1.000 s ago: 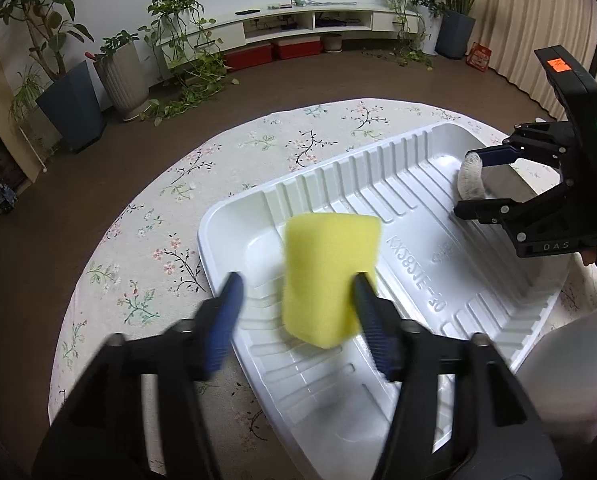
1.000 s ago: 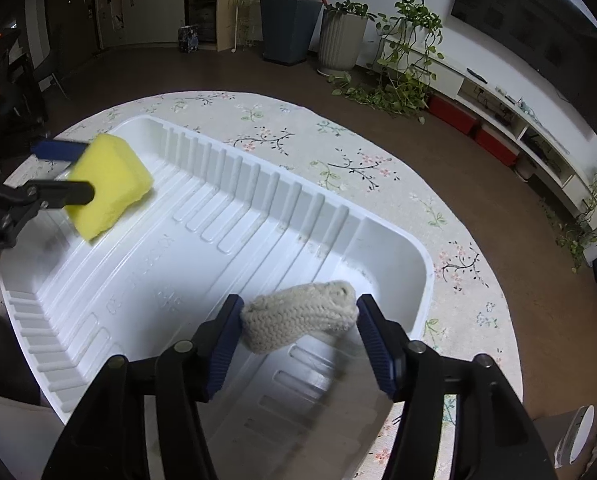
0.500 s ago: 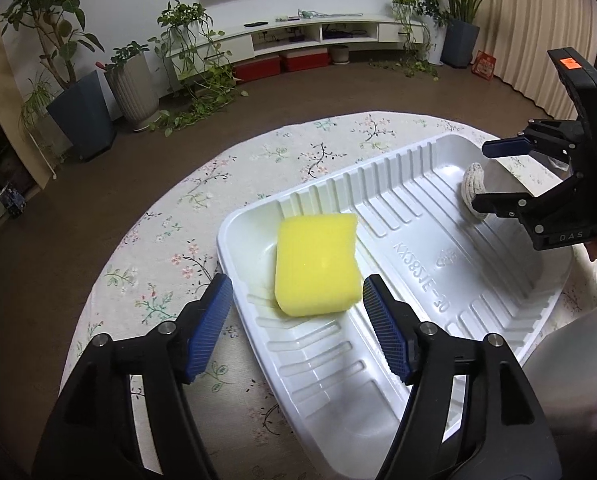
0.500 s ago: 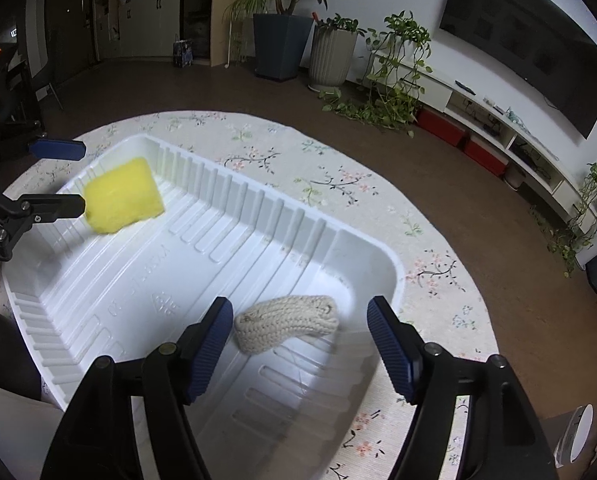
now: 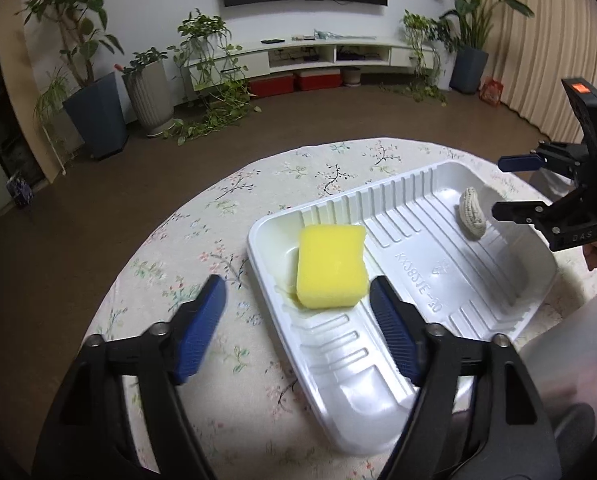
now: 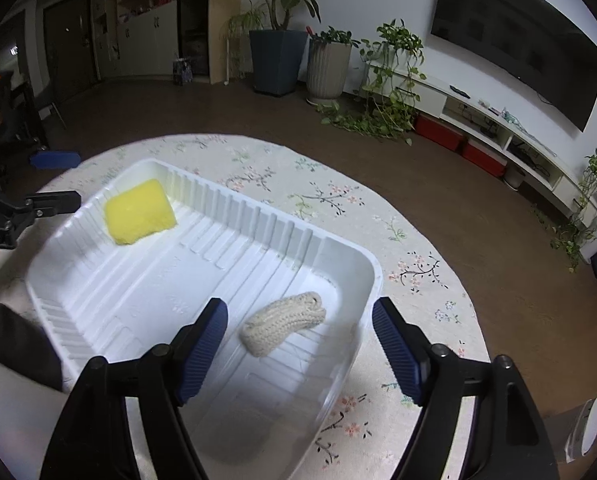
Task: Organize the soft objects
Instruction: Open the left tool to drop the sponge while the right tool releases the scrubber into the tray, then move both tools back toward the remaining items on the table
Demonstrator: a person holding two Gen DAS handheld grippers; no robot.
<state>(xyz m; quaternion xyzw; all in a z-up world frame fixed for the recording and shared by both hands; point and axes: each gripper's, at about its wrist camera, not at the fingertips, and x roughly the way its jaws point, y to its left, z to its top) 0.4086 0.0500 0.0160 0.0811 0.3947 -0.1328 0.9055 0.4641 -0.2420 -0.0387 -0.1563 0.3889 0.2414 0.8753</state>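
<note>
A: Which step is in hand?

B: The placing looks done, as I judge it; the yellow sponge (image 5: 332, 266) lies flat at one end of the white tray (image 5: 418, 344), and the knitted roll (image 6: 284, 322) lies on the tray floor at the opposite end; neither is gripped.

A: And the grippers?

B: The left gripper (image 5: 296, 314) has its jaws spread wide, empty, with the sponge just ahead of the gap and touching neither finger; the right gripper (image 6: 298, 344) is likewise spread wide and empty, hanging above the roll, one finger over the tray floor and the other out past the rim.

A: So what does the next move call for?

B: Probably finding another soft thing to bring in; none shows on the floral tablecloth (image 5: 186, 240) in either view, so the hands would have to look elsewhere; if nothing is left, the task may be near its end; I cannot tell which.

A: Count things for me.

B: One sponge; one knitted roll; one tray; two grippers, each with two blue-padded fingers; one round table under the cloth.

A: Anything in the tray besides those two?

B: No; only its ribbed floor and some moulded lettering; the two soft things lie well apart.
</note>
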